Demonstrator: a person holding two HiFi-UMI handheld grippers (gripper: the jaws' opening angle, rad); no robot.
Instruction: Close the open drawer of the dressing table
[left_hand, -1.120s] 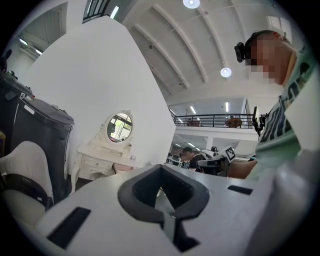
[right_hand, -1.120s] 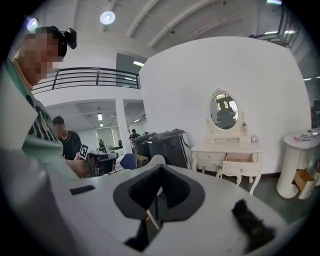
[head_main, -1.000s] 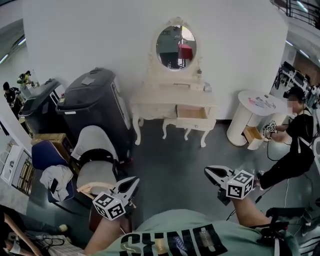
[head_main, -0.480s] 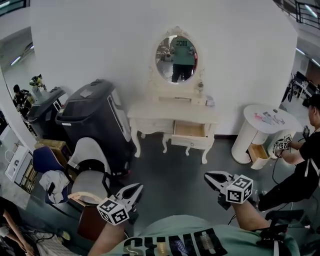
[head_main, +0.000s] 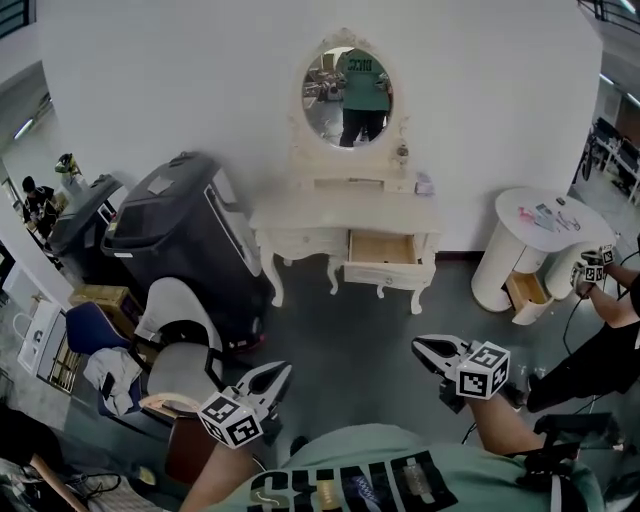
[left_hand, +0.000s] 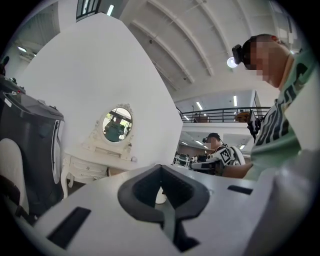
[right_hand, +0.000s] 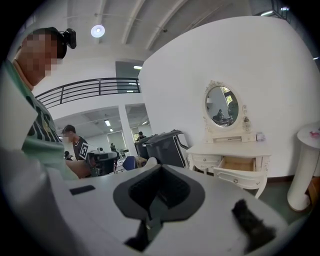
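Note:
The white dressing table (head_main: 345, 215) with an oval mirror (head_main: 348, 88) stands against the far wall. Its right-hand drawer (head_main: 385, 258) is pulled out, showing a bare wooden inside. Both grippers are held low in front of me, well short of the table. My left gripper (head_main: 279, 371) has its jaws together with nothing between them. My right gripper (head_main: 419, 346) also looks shut and holds nothing. The right gripper view shows the table (right_hand: 227, 150) and open drawer (right_hand: 239, 170) ahead on the right. In the left gripper view the table (left_hand: 95, 162) lies to the left.
A large dark grey bin (head_main: 185, 235) stands left of the table, with a white chair (head_main: 180, 320) in front of it and a blue chair (head_main: 88, 322) further left. A round white stand (head_main: 540, 235) and a crouching person (head_main: 600, 335) are at the right.
I have walked toward the dressing table, which now sits nearer and more central. Both grippers came forward with me, still shut. The drawer stays open.

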